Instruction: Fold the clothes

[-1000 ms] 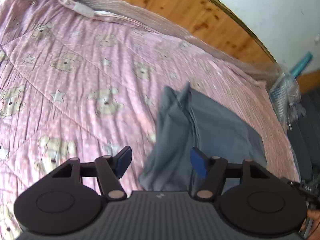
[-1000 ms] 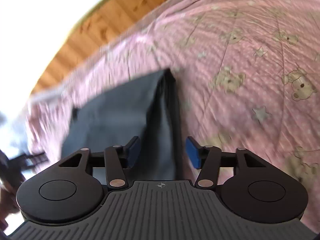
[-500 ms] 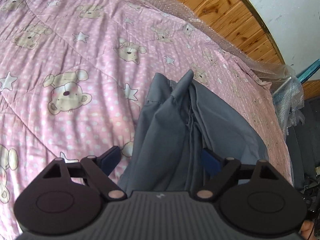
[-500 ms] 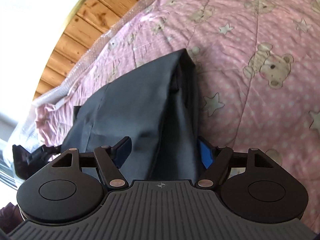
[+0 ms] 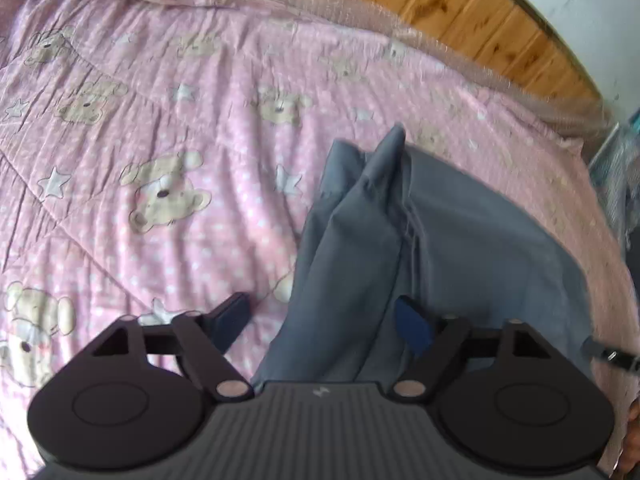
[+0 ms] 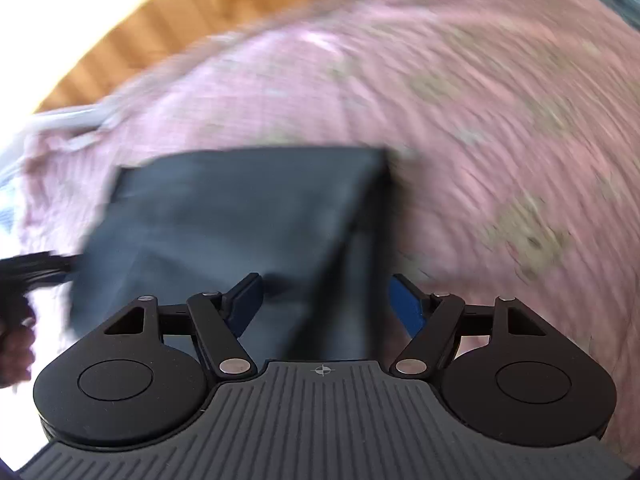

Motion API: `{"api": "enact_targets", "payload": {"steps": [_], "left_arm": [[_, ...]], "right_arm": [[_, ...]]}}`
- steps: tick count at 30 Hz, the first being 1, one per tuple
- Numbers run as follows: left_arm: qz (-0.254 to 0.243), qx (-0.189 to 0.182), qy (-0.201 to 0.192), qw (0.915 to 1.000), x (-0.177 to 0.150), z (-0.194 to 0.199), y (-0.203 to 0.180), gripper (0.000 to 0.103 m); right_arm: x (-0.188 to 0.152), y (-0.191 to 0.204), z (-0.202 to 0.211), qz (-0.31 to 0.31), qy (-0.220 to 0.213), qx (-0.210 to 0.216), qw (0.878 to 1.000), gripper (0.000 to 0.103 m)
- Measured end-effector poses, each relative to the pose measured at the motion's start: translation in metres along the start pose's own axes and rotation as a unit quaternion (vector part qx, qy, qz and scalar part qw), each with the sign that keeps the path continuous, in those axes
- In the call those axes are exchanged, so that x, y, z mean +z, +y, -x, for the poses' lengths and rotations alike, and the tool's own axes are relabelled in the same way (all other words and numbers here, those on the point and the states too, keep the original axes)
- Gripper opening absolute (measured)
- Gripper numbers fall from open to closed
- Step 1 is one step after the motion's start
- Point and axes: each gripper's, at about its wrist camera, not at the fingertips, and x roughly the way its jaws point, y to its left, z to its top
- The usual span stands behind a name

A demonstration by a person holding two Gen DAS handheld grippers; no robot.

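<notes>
A grey garment (image 5: 420, 248) lies partly folded on the pink bear-print quilt (image 5: 160, 128), with bunched ridges along its left side. My left gripper (image 5: 322, 320) is open, and the garment's near end lies between its blue pads. In the blurred right wrist view the same garment (image 6: 240, 216) shows as a dark slab on the quilt (image 6: 500, 120). My right gripper (image 6: 326, 306) is open just above the garment's near right edge.
A wooden headboard (image 5: 460, 8) with bubble wrap runs along the quilt's far edge, and also shows in the right wrist view (image 6: 168, 20). The other gripper's tip (image 6: 36, 268) shows at the left. Wrapped items (image 5: 624, 168) stand at the right edge.
Both grippers stayed open. The left one pulled back and up a little from the garment. The right one swung quickly, so its view is blurred and the garment sits more to the left.
</notes>
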Motion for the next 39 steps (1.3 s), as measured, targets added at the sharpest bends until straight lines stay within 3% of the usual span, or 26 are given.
{"api": "enact_targets", "payload": {"steps": [1, 2, 4, 6, 7, 9, 11, 17, 19, 22, 23, 24, 25, 26, 27, 28, 31, 32, 35, 39], "left_arm": [[-0.002, -0.01, 0.006, 0.9999, 0.001, -0.001, -0.004, 0.074], [-0.007, -0.018, 0.012, 0.9997, 0.002, -0.003, -0.008, 0.049], [-0.017, -0.008, 0.016, 0.9997, 0.001, -0.004, -0.015, 0.044], [-0.006, -0.013, 0.012, 0.9998, 0.003, -0.001, -0.014, 0.02], [0.005, -0.021, 0.008, 0.9997, 0.004, 0.003, -0.013, 0.015], [0.019, -0.034, -0.004, 0.9992, 0.008, 0.012, -0.013, 0.012], [0.021, -0.037, -0.022, 0.9989, 0.015, 0.021, -0.018, 0.01], [0.039, -0.041, -0.089, 0.9944, 0.05, 0.04, -0.031, 0.01], [0.043, -0.028, -0.1, 0.9937, 0.063, 0.034, -0.034, 0.01], [0.043, 0.02, -0.066, 0.9967, 0.072, -0.003, -0.032, 0.015], [0.037, 0.045, -0.046, 0.9973, 0.069, -0.018, -0.029, 0.021], [0.03, 0.072, -0.026, 0.9966, 0.065, -0.031, -0.026, 0.035], [0.031, 0.081, -0.022, 0.996, 0.06, -0.033, -0.022, 0.038], [0.035, 0.082, -0.024, 0.9957, 0.055, -0.03, -0.018, 0.043], [0.039, 0.084, -0.026, 0.9954, 0.05, -0.026, -0.013, 0.053], [0.047, 0.088, -0.029, 0.9946, 0.043, -0.017, -0.01, 0.056], [0.055, 0.111, -0.044, 0.9914, 0.022, 0.02, -0.012, 0.07], [0.053, 0.119, -0.047, 0.9904, 0.016, 0.032, -0.016, 0.08], [0.064, 0.126, -0.073, 0.9873, -0.004, 0.074, -0.039, 0.099], [0.076, 0.121, -0.095, 0.9851, -0.021, 0.112, -0.084, 0.103]], "right_arm": [[-0.002, -0.002, -0.003, -0.018, 0.003, 0.027, 0.999, 0.072], [-0.003, -0.003, -0.005, -0.036, 0.006, 0.053, 0.998, 0.07], [-0.006, -0.005, -0.011, -0.056, 0.014, 0.092, 0.994, 0.07], [-0.001, -0.002, -0.017, -0.036, 0.022, 0.084, 0.996, 0.068], [0.004, -0.001, -0.018, -0.033, 0.026, 0.084, 0.996, 0.053], [0.018, 0.008, -0.014, -0.005, 0.025, 0.084, 0.996, 0.031], [0.033, 0.019, -0.006, 0.032, 0.014, 0.083, 0.996, 0.021], [0.103, 0.051, -0.004, 0.117, -0.032, 0.081, 0.989, 0.018], [0.131, 0.06, -0.018, 0.141, -0.035, 0.076, 0.986, 0.018], [0.155, 0.064, -0.056, 0.155, -0.011, 0.039, 0.987, 0.02], [0.162, 0.064, -0.069, 0.158, 0.0, 0.024, 0.987, 0.028], [0.164, 0.062, -0.078, 0.16, 0.008, 0.009, 0.987, 0.039], [0.162, 0.057, -0.081, 0.159, 0.012, -0.007, 0.987, 0.059], [0.159, 0.051, -0.084, 0.158, 0.016, -0.024, 0.987, 0.073], [0.156, 0.046, -0.087, 0.158, 0.02, -0.04, 0.986, 0.077], [0.152, 0.04, -0.084, 0.153, 0.021, -0.051, 0.987, 0.082], [0.138, 0.023, -0.051, 0.124, 0.009, -0.065, 0.99, 0.084], [0.133, 0.017, -0.04, 0.114, 0.005, -0.069, 0.991, 0.085], [0.119, 0.026, -0.016, 0.143, 0.002, -0.071, 0.987, 0.087], [0.107, 0.046, 0.005, 0.164, -0.009, -0.057, 0.985, 0.087]]}}
